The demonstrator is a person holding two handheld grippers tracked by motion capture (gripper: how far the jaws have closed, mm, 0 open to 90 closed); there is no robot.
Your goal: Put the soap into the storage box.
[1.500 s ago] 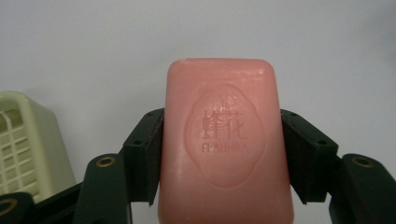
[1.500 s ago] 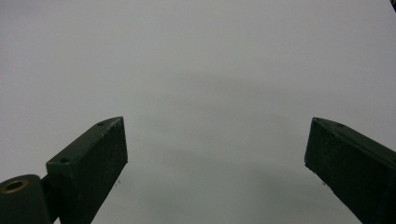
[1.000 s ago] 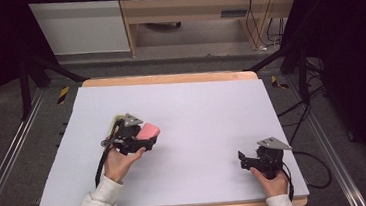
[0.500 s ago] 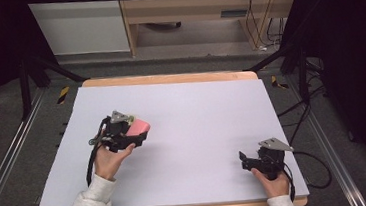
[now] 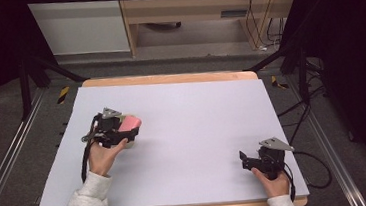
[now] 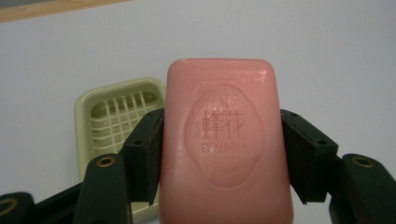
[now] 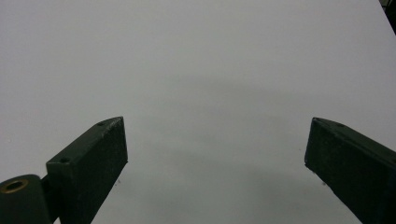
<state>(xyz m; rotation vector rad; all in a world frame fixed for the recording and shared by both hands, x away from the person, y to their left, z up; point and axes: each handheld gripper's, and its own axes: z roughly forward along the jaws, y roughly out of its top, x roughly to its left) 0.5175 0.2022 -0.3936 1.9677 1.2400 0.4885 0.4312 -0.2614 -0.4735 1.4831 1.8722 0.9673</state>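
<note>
The left gripper (image 5: 132,129) has its fingers (image 6: 145,154) clamped on a pink bar of soap (image 6: 227,144), one black pad pressed to each long side. The bar carries an oval stamp with embossed characters and letters, and its stamped face is turned up toward the gripper's camera. In the high view the soap (image 5: 130,122) sits at about nine o'clock on the counter (image 5: 197,112), carried above the pale surface, with the person's left hand (image 5: 103,157) wrapped around the gripper body.

Under the bar, toward ten o'clock in the left gripper view, lies a pale green soap dish (image 6: 116,116) with a slatted grid floor. The soap covers its near right corner; whether they touch I cannot tell.

The right gripper (image 5: 245,159) rests low at about five o'clock on the counter, well apart from the soap. Its fingers (image 7: 88,163) stand wide apart with only bare white surface between them.
</note>
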